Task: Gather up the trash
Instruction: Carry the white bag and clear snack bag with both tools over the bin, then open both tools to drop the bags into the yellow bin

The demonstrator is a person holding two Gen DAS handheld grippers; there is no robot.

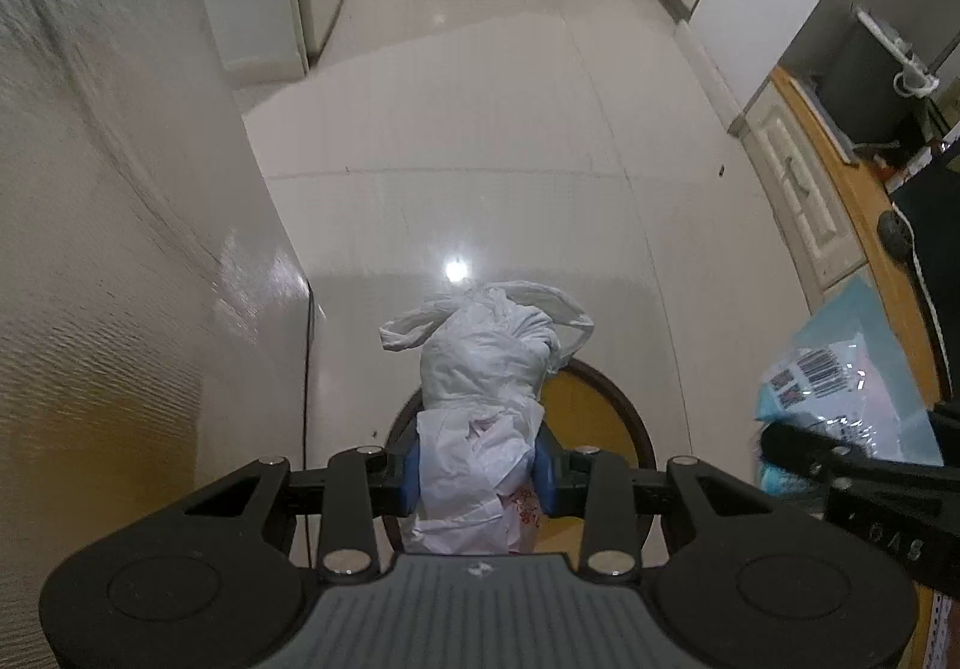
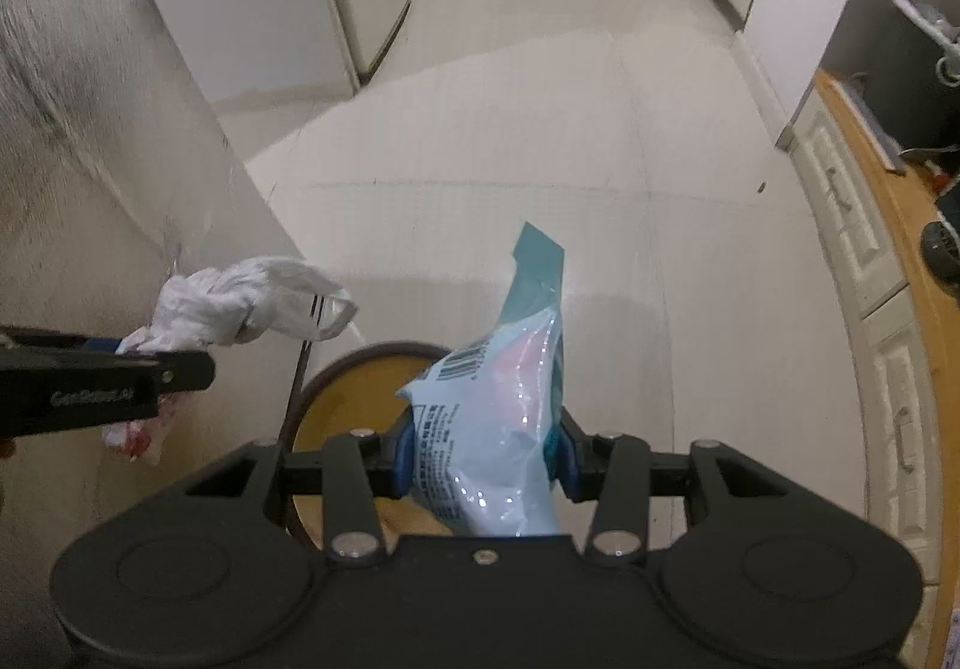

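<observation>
My left gripper (image 1: pixel 477 480) is shut on a knotted white plastic bag (image 1: pixel 486 363) of trash, which sticks up between the blue pads. My right gripper (image 2: pixel 483 459) is shut on a light blue plastic wrapper (image 2: pixel 510 411) with a barcode. Both hang over a round bin (image 1: pixel 591 417) with a dark rim and yellow inside, seen again as the bin (image 2: pixel 354 387) in the right wrist view. The white bag (image 2: pixel 240 309) and left gripper show at the left of the right wrist view; the blue wrapper (image 1: pixel 840 387) shows at the right of the left wrist view.
A pale wall (image 1: pixel 120 249) stands close on the left. A glossy tiled floor (image 1: pixel 480 129) runs ahead down a corridor. On the right a white cabinet (image 2: pixel 852 225) with a wooden top (image 1: pixel 852 201) holds dark items.
</observation>
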